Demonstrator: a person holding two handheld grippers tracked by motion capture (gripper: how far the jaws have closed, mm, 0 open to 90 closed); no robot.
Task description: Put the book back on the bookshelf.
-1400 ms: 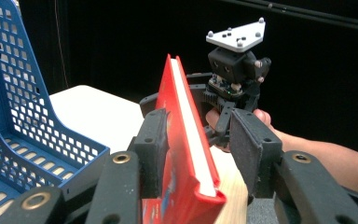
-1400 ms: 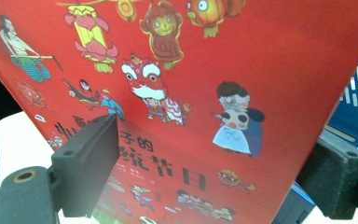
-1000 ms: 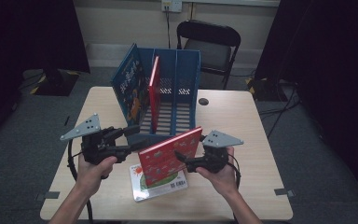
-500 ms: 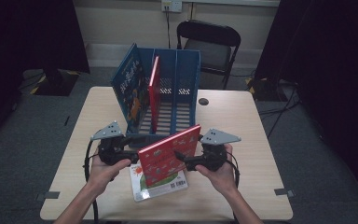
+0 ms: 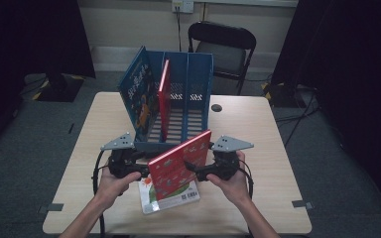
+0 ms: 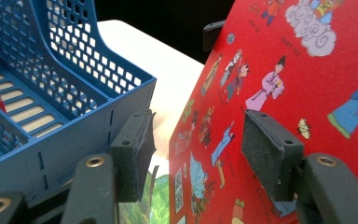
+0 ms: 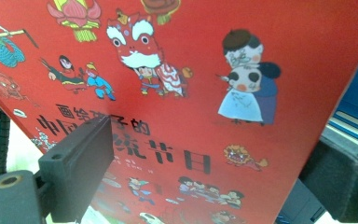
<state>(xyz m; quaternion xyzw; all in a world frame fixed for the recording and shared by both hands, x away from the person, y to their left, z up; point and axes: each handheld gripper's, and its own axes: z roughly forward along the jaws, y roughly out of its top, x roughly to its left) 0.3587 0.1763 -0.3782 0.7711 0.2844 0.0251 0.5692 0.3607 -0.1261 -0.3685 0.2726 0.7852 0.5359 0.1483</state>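
Bench (image 5: 278,163): pale wood, dark room behind.
Red book (image 5: 181,163): tilted, just before blue rack (image 5: 183,99).
Right tongs (image 5: 201,173): clamping the book's edge, having just eased wider.
Left tongs (image 5: 141,172): released, straddling the book's other edge.

Recording studio or lab, black curtains (image 5: 30,39), lone table (image 5: 278,148), folding chair (image 5: 223,49), taped floor
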